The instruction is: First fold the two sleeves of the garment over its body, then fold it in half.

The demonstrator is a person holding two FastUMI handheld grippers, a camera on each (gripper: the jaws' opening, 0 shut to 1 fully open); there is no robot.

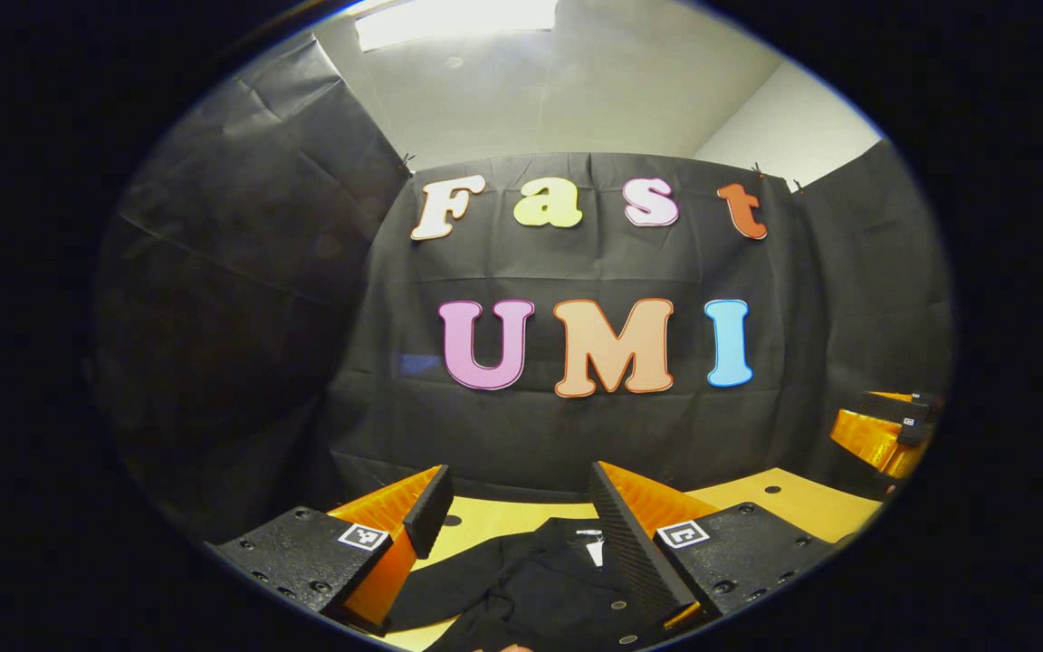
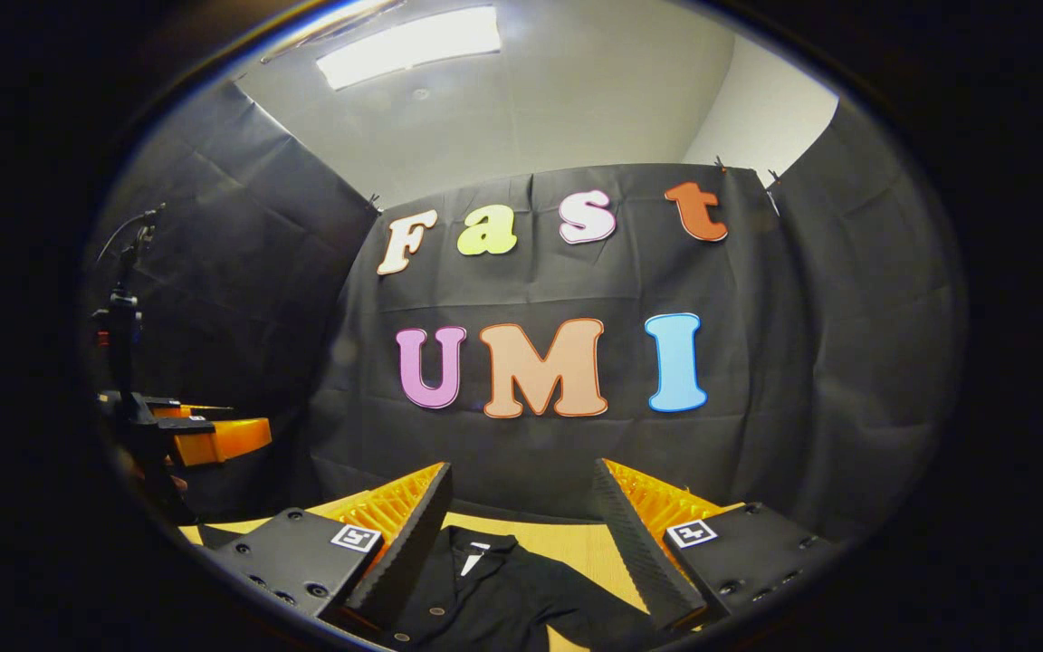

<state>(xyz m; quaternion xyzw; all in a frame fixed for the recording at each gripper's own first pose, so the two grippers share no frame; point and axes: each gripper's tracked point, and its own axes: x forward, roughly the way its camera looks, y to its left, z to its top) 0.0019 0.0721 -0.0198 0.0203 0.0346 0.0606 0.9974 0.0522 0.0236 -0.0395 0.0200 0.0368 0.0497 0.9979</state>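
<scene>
Left gripper (image 1: 517, 493): fingers spread wide, nothing between them, held above the table with a clear gap to the cloth below. Each finger block carries a small square marker on its upper face.

Right gripper (image 2: 521, 493): fingers likewise spread apart and empty, raised over the table. In the left gripper view this same tool appears at the far right edge (image 1: 884, 430), well apart from the left one; in the right gripper view the left tool shows at the far left edge (image 2: 200, 435), partly in shadow, with what seems to be the holding hand behind it, though this is too dark to be sure.

Garment (image 2: 494, 589): black, collared, with a row of small buttons down the front and a pale label inside the neck. It lies flat on the table below and between the fingers of both grippers, collar pointing toward the back wall. In the left gripper view (image 1: 540, 580) one part of it runs out toward the lower left with some creasing.

Table (image 1: 784, 498): light wooden top, bare around the garment, with a few small dark holes near its far edge.

Surroundings: black cloth wall (image 1: 241, 299) on three sides; pale ceiling with a bright light panel (image 2: 408, 41); a dark stand (image 2: 123, 317) at the left of the right gripper view.
</scene>
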